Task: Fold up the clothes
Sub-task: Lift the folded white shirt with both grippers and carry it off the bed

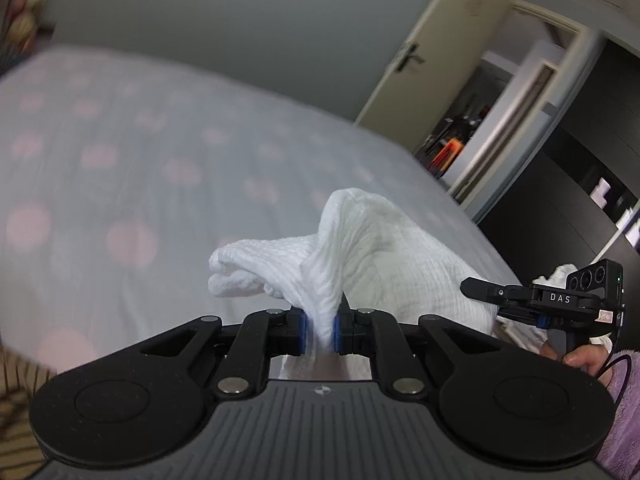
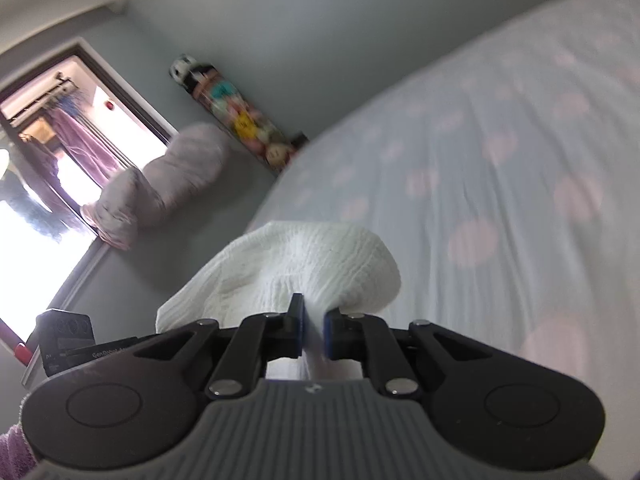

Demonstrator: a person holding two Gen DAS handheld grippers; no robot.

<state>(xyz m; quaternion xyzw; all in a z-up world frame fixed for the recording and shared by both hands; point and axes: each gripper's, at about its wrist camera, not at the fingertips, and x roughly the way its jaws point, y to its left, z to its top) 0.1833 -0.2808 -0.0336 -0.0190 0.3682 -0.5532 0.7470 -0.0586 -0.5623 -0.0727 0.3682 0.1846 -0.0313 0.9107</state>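
Note:
A white, waffle-textured garment hangs lifted above the bed. My left gripper is shut on one bunched edge of it, the cloth pinched between the blue pads. In the left wrist view my right gripper sits to the right, holding the other end, with a hand in a purple sleeve on its grip. The right wrist view shows the right gripper shut on a fold of the same garment, which billows out beyond the fingers.
The bed has a pale blue sheet with pink dots. An open door and a dark cabinet stand at the right. A pink bundle and a tube of plush toys lie by the window.

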